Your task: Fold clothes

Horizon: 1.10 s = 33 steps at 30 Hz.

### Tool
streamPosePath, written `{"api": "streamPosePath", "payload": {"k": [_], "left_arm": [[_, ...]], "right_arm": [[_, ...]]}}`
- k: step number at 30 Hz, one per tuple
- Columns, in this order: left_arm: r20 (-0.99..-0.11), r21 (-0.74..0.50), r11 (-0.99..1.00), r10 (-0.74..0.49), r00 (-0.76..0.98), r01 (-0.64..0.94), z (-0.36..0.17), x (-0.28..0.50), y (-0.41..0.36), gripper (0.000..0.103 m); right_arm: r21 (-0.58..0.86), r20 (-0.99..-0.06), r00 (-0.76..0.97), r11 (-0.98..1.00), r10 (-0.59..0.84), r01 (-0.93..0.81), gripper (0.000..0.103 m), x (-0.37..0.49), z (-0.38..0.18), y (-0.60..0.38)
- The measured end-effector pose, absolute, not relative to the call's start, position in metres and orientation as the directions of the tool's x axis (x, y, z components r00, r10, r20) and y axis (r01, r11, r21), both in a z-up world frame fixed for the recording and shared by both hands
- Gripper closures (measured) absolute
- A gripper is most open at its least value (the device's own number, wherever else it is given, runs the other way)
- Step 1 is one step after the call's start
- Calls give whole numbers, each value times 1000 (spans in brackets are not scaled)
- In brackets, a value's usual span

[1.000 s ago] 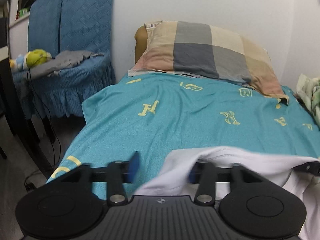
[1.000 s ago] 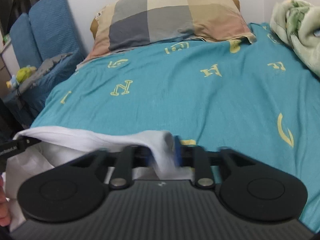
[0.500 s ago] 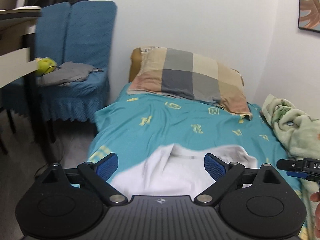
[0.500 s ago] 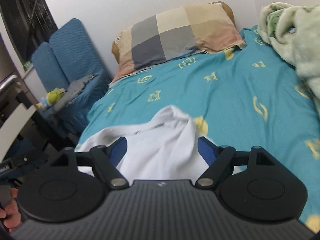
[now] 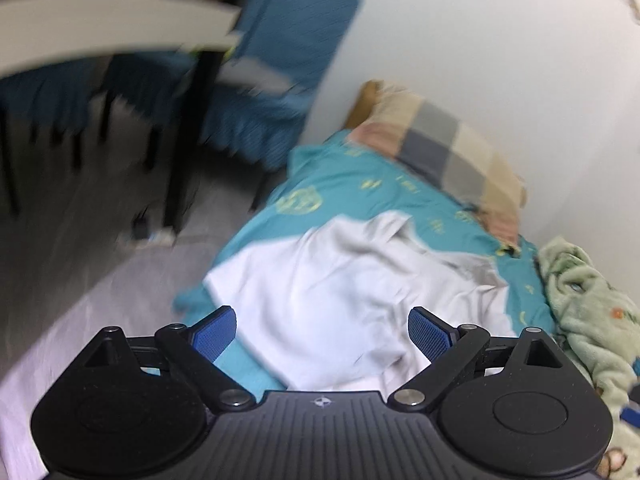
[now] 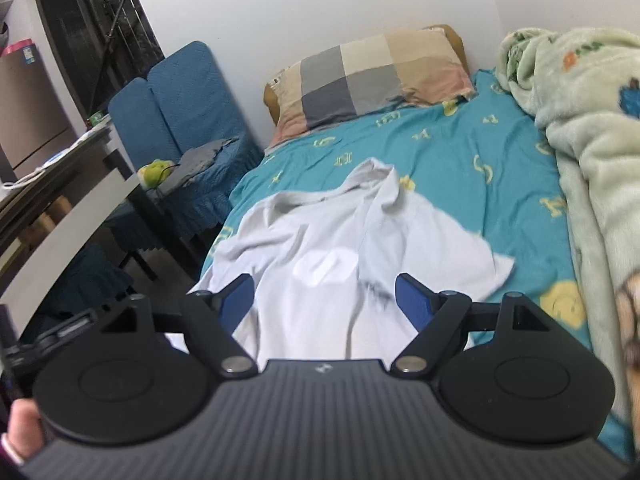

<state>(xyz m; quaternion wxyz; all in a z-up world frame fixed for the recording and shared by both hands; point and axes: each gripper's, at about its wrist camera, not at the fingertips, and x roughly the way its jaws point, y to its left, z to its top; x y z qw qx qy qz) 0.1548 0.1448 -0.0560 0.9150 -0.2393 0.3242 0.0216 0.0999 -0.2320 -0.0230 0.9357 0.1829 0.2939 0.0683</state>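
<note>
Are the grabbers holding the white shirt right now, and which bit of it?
No. Both the left hand-held gripper and the right hand-held gripper are open, holding nothing. The white shirt lies loose on the bed.

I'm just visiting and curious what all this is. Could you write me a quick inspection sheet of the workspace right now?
Surface: bed with teal letter-print sheet.
Job's things: white shirt lying rumpled and unfolded on the sheet, neither gripper holding it.
Clutter: checked pillow at the head; green fleece blanket bunched along one side.
Grippers: left gripper and right gripper both open, above the shirt's near edge.
Cables: nothing seen clearly.
Surroundings: blue chairs, grey cloth and a green plush toy on the seat; white table.
</note>
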Motion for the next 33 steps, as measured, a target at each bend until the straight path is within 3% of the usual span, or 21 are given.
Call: {"api": "streamPosePath", "payload": {"k": [7, 15, 22, 24, 29, 33], "left_arm": [[-645, -461, 845, -109, 757, -271, -93, 164, 163, 11], [-688, -485, 808, -117, 717, -334, -134, 207, 169, 23], [-666, -498, 803, -115, 737, -326, -156, 242, 164, 37], [-657, -491, 814, -112, 746, -310, -159, 251, 162, 43], [-649, -473, 828, -99, 754, -300, -160, 266, 164, 89], [-618, -480, 837, -111, 778, -261, -147, 276, 166, 96]], "right_arm": [[350, -558, 796, 936, 234, -30, 24, 92, -42, -224], [371, -554, 796, 928, 243, -25, 24, 107, -50, -225], [421, -565, 783, 907, 260, 3, 24, 120, -60, -232], [436, -567, 781, 900, 260, 17, 24, 124, -63, -234], [467, -570, 784, 882, 246, 63, 24, 135, -70, -241], [473, -577, 782, 877, 235, 85, 24, 142, -73, -242]]}}
